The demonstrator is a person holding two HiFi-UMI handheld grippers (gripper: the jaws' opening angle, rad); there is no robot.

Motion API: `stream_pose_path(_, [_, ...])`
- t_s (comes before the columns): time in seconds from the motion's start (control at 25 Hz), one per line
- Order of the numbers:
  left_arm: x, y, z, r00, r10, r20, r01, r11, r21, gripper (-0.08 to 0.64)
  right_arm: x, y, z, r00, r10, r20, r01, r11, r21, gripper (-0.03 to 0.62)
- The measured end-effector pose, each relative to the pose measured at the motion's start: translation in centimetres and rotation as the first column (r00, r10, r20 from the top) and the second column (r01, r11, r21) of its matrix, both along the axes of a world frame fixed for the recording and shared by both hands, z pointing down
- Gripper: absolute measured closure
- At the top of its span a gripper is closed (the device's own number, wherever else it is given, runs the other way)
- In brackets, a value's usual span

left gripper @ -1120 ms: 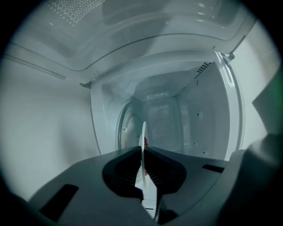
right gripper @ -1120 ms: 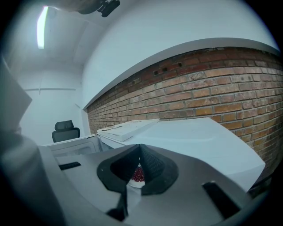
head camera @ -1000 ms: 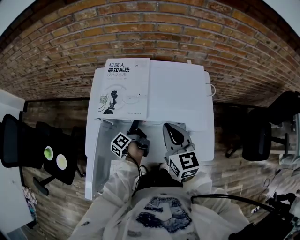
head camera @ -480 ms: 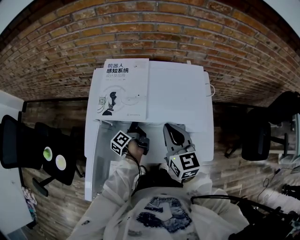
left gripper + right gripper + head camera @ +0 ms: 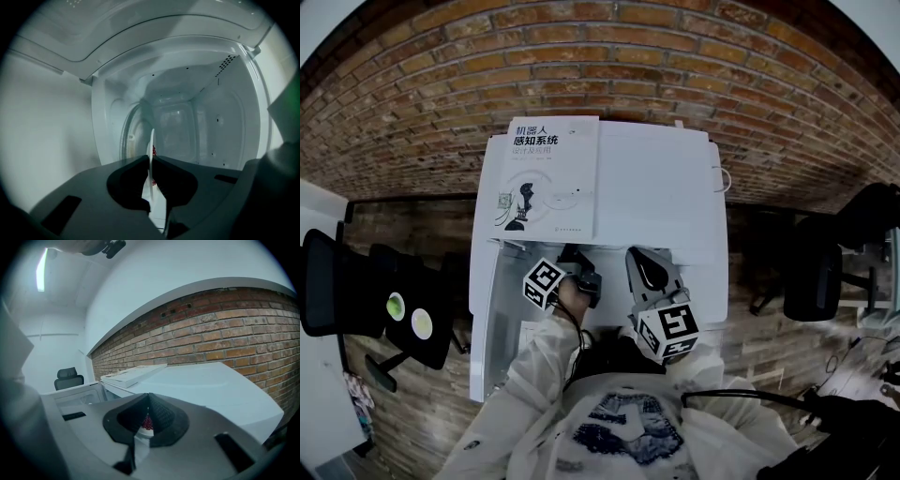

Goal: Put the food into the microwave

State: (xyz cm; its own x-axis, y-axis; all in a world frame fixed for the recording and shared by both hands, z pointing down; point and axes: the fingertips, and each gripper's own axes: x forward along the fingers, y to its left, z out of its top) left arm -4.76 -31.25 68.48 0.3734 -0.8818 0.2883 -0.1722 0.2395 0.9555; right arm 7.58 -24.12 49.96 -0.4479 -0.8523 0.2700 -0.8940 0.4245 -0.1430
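The white microwave (image 5: 656, 187) stands against the brick wall with its door (image 5: 487, 319) swung open to the left. My left gripper (image 5: 577, 261) reaches into the opening. In the left gripper view it (image 5: 151, 157) is shut on the thin rim of a white plate (image 5: 151, 140). Red food (image 5: 153, 151) shows beside the rim, and the cavity (image 5: 187, 117) lies ahead. My right gripper (image 5: 642, 255) hovers in front of the microwave, level with its top. Its jaws (image 5: 148, 395) meet at the tips. A white sliver with something red (image 5: 147, 423) shows in the gap below; I cannot tell whether it is gripped.
A white book (image 5: 548, 178) lies on the left half of the microwave top. Brick wall (image 5: 600, 66) stands close behind. Black office chairs stand at the left (image 5: 356, 291) and at the right (image 5: 825, 272). The open door takes up the space at the left.
My left gripper has crept slightly toward the microwave opening. The right gripper has kept still.
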Motion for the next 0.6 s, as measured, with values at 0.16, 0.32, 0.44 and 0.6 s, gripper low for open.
stream_pose_path(0.16, [-0.04,-0.01,-0.12,1.0,-0.002,0.007,0.002,1.0,0.006,0.54,0.12,0.1,0.0,1.0,0.0,0.001,0.0,1.0,-0.002,0.58])
stream_pose_path(0.32, [-0.04,-0.22,-0.3,1.0,-0.003,0.018,0.003,1.0,0.003,0.538,0.27,0.11,-0.04,1.0,0.001,0.002,-0.001,1.0,-0.002,0.58])
stream_pose_path(0.44, [-0.07,-0.38,-0.58,1.0,-0.003,0.021,0.003,1.0,0.009,0.518,0.37,0.23,0.06,1.0,0.002,0.002,-0.002,1.0,-0.008,0.58])
stream_pose_path(0.6, [0.03,-0.45,-0.72,1.0,-0.001,0.021,0.001,1.0,0.014,0.491,0.46,0.38,0.23,1.0,0.002,0.008,-0.002,1.0,-0.015,0.58])
